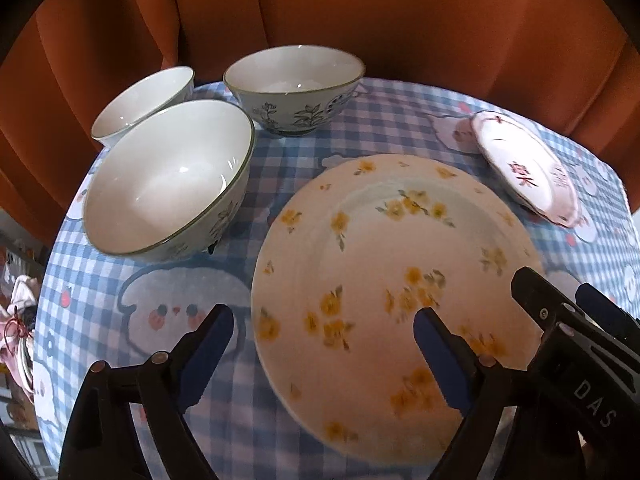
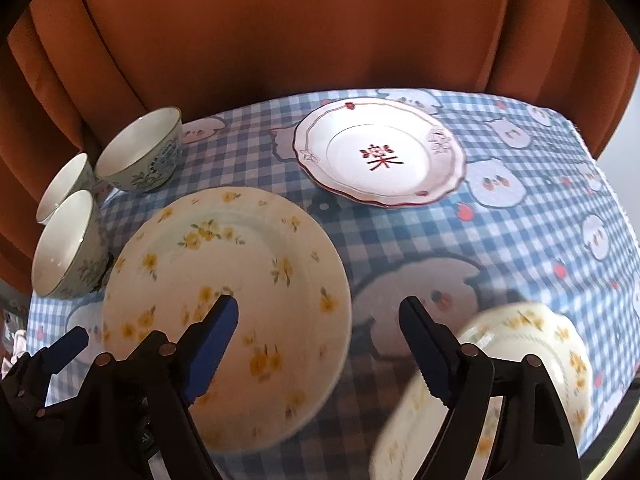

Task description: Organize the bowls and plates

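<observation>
On the blue-and-white checked cloth covering the bench (image 2: 400, 240), nothing looked sorted yet, so I judged the task barely begun. No plate lay on another. Whether any of the bowls were nested could not be told; they sat close together but each showed its own rim.

Three white ceramic bowls with dark rims and grey-blue floral sides clustered at the left of both views: the nearest bowl (image 1: 168, 180), the small one behind it (image 1: 140, 104), and the far bowl (image 1: 294, 88) toward upper centre. The large cream plate with yellow flowers (image 1: 384, 280) filled the lower middle of the left wrist view, lying flat. The white scalloped plate with a red rim and a red character (image 2: 380, 156) sat apart in the upper centre of the right wrist view. A smaller cream dish with yellow flowers (image 2: 520, 360) lay at lower right there, blurred, its exact shape hard to read.

The left gripper (image 1: 324, 344) stood with its jaws apart, straddling the large plate's near-left rim, gripping nothing. The right gripper (image 2: 320, 336) was likewise spread, one finger over the large plate, the other by the smaller dish, empty between. Stacking plates and gathering bowls all remained.
</observation>
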Motion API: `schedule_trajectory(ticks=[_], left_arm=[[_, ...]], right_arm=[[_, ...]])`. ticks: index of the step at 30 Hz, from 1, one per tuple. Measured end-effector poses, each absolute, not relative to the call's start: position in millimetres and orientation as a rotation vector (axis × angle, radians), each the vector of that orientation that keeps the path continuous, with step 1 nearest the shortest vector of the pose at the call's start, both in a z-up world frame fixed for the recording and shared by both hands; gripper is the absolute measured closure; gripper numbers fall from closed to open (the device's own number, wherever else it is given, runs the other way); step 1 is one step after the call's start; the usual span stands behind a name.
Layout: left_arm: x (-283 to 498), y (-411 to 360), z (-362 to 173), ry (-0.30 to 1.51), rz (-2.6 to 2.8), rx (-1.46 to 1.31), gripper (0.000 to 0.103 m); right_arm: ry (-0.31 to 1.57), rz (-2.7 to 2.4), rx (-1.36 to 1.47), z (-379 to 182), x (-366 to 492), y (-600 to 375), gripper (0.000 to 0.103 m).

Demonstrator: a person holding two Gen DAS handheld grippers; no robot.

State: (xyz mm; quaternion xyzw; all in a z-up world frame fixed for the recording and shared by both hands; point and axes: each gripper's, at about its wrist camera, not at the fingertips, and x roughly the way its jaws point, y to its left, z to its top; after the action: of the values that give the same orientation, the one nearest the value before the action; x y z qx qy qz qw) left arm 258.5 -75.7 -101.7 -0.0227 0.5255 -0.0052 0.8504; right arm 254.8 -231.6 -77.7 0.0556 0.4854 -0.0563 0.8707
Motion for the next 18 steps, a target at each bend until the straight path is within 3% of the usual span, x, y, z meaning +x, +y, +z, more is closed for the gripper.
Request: schedule_trajectory(ticks=[7,12,18], left_arm=[[279,-76,-122,1.157,0.019,-0.075,0.018],[282,-82,-128,1.155,0.018,-0.069,0.019],[281,-82,-128,1.157,0.005,-0.050,0.019]], right_arm=[[1.057,-0.080,0.110,-101,284,-231,0.024],[1.094,-0.040,0.127,-113,296,-228,0.031],[1.098,-0.043,0.115,-114,296,-227,0.031]])
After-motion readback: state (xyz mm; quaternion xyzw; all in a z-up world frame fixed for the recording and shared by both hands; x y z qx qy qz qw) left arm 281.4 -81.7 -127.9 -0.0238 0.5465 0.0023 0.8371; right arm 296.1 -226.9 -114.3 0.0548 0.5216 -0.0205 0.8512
